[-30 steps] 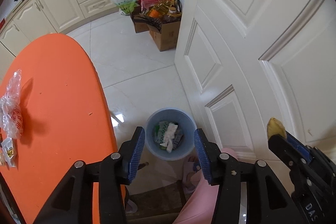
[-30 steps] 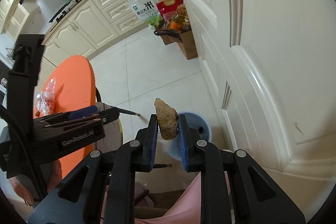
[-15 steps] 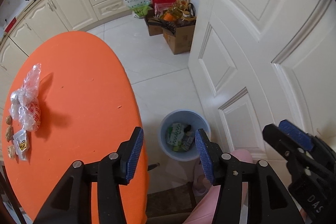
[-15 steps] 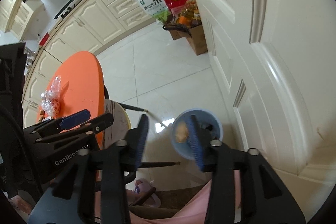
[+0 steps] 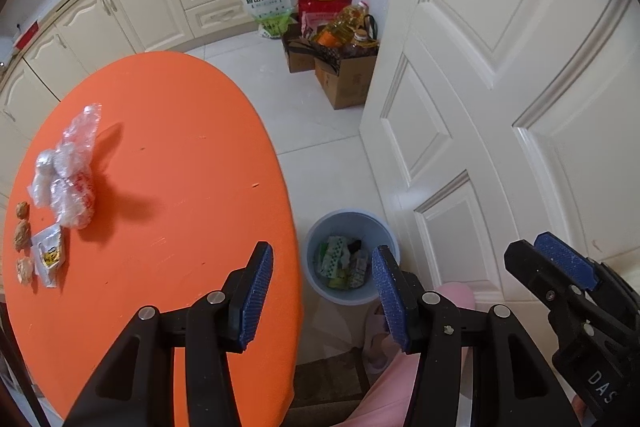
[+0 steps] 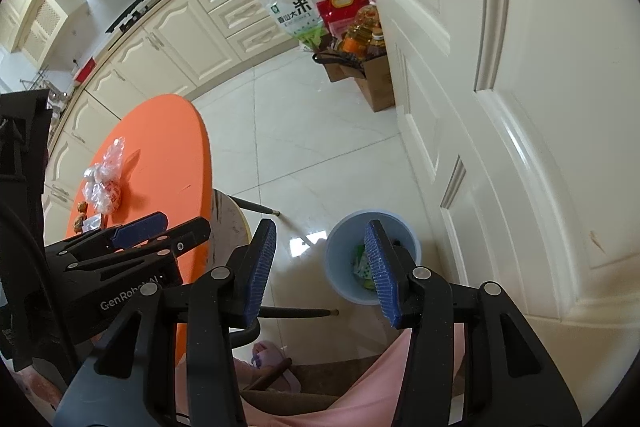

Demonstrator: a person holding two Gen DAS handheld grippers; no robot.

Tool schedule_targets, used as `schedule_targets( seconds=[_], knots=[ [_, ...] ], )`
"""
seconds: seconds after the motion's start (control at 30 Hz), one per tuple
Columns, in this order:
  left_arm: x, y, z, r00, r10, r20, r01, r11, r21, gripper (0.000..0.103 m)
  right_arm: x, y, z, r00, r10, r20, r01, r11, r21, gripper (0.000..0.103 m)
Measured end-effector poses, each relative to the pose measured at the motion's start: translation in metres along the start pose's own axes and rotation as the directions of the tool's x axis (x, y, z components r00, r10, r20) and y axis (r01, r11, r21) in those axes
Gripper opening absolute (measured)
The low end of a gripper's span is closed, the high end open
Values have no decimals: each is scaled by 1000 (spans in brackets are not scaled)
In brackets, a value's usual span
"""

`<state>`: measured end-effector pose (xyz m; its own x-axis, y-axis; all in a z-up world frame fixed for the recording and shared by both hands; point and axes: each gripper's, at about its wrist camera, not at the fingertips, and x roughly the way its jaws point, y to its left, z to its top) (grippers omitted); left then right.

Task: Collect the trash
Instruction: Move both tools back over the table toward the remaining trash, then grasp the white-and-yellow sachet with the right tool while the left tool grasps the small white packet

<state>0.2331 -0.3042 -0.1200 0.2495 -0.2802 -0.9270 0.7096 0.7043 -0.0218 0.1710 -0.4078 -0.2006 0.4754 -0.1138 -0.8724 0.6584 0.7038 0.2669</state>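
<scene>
A blue bin (image 5: 320, 235) with wrappers inside stands on the floor between the orange table (image 5: 168, 155) and the white door; it also shows in the right wrist view (image 6: 340, 267). My left gripper (image 5: 322, 297) is open and empty above the table's edge and the bin. My right gripper (image 6: 322, 267) is open and empty above the bin. On the table's left lie a crumpled clear plastic bag (image 5: 70, 175), a small packet (image 5: 48, 259) and brown food scraps (image 5: 22, 231).
The white door (image 5: 500, 107) stands close on the right. Cardboard boxes with oil bottles (image 5: 340, 63) and a rice bag (image 5: 266, 3) sit on the floor by the cabinets. A stool (image 6: 228, 223) stands beside the table. Pink clothing shows below the grippers.
My right gripper opened and the brown scrap it held dropped into the bin. My left gripper shifted so more of the table and its trash came into view.
</scene>
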Motion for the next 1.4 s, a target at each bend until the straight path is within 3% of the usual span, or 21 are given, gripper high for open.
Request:
schedule_targets(
  seconds=[0.13,0.27,0.37,0.5,0.7,0.97,1.2,1.4],
  knots=[
    [-19,8,-16,1000,-8,21,8,1000,-9,48,-10,7,-5,1000,4,17,-4,1000,-15,47],
    [-37,18,-34,999,-12,46,13,1000,-19,51,-22,19,-14,999,3,46,-1,999,-32,59],
    [-52,28,-49,998,-11,63,12,1000,-29,53,-29,29,-20,998,6,55,-4,999,-50,62],
    [-71,50,-72,996,-13,91,19,998,-56,57,-35,47,-27,997,-15,74,22,996,-89,78],
    [-96,88,-102,991,30,127,-13,991,-131,61,-31,79,-34,999,-2,53,9,990,-139,79],
    [-115,154,-137,990,82,118,-50,965,-258,64,-10,137,-41,999,46,6,-44,975,-217,80],
    [-131,234,-167,984,156,89,-104,900,-423,65,25,217,-53,989,109,-100,-138,927,-350,80],
    [-144,298,-191,974,218,56,-150,816,-559,65,56,290,-61,972,145,-185,-214,871,-443,80]
  ],
)
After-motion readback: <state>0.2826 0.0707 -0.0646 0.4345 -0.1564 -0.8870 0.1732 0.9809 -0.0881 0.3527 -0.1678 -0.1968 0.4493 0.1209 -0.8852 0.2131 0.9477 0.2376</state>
